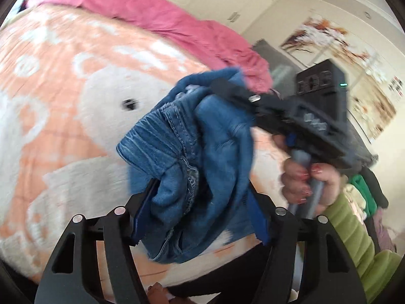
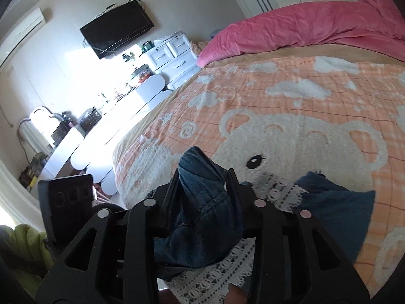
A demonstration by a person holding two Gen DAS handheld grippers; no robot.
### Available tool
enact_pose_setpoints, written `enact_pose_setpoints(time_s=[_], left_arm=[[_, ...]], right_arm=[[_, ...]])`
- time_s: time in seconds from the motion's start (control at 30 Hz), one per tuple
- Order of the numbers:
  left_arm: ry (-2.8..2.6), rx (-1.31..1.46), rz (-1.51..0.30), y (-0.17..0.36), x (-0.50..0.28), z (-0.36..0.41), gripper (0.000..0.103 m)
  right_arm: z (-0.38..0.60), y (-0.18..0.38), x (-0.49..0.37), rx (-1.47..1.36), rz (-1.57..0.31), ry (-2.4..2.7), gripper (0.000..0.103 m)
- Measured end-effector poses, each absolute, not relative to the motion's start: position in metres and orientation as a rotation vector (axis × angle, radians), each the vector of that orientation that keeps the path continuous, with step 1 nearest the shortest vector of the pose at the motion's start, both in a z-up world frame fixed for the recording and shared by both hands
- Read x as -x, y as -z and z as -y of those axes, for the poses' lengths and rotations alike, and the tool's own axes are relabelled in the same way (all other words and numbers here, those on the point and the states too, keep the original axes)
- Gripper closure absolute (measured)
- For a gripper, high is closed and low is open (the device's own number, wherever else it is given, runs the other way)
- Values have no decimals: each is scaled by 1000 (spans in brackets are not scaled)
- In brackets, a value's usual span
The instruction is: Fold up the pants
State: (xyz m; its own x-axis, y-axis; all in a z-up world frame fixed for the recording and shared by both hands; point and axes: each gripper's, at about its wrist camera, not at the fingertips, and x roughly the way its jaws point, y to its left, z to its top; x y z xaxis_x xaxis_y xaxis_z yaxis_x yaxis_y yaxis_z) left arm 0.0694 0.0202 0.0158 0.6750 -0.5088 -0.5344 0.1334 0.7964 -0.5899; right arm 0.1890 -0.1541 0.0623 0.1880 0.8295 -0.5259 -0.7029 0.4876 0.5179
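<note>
The blue denim pants (image 1: 187,157) are bunched and held in the air above the bed. My left gripper (image 1: 200,202) is shut on a thick fold of the denim near the waistband. In the left wrist view my right gripper (image 1: 227,88) comes in from the right, its fingers clamped on the upper edge of the same bundle. In the right wrist view my right gripper (image 2: 202,185) is shut on a dark fold of the pants (image 2: 200,215). More denim (image 2: 336,210) and a white lace fabric (image 2: 283,190) hang below it.
An orange bear-print blanket (image 2: 291,106) covers the bed, with a pink duvet (image 2: 303,27) bunched at its far end. White drawers (image 2: 174,58), a desk and a wall TV (image 2: 116,27) stand left of the bed. A hand in a green sleeve (image 1: 354,223) holds the right gripper.
</note>
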Motion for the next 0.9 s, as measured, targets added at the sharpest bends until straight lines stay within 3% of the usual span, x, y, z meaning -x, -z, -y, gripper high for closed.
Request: enact_pose_setpoints(time_s=[0.07, 0.13, 0.2, 0.5, 0.73, 0.9], left_arm=[[480, 513, -731, -20, -70, 1, 30], [593, 495, -728, -17, -68, 22, 26], [691, 458, -736, -13, -65, 31, 26], [364, 262, -688, -25, -81, -4, 26], [304, 204, -869, -34, -153, 4, 27], [395, 175, -989, 3, -182, 25, 30]], right_arm=[[179, -59, -192, -241, -844, -1046, 45], [206, -53, -193, -291, -830, -1000, 43], [234, -43, -193, -334, -841, -926, 34], [259, -26, -142, -235, -829, -783, 32], [214, -34, -119, -1, -833, -756, 32], [214, -3, -108, 183, -880, -638, 32]])
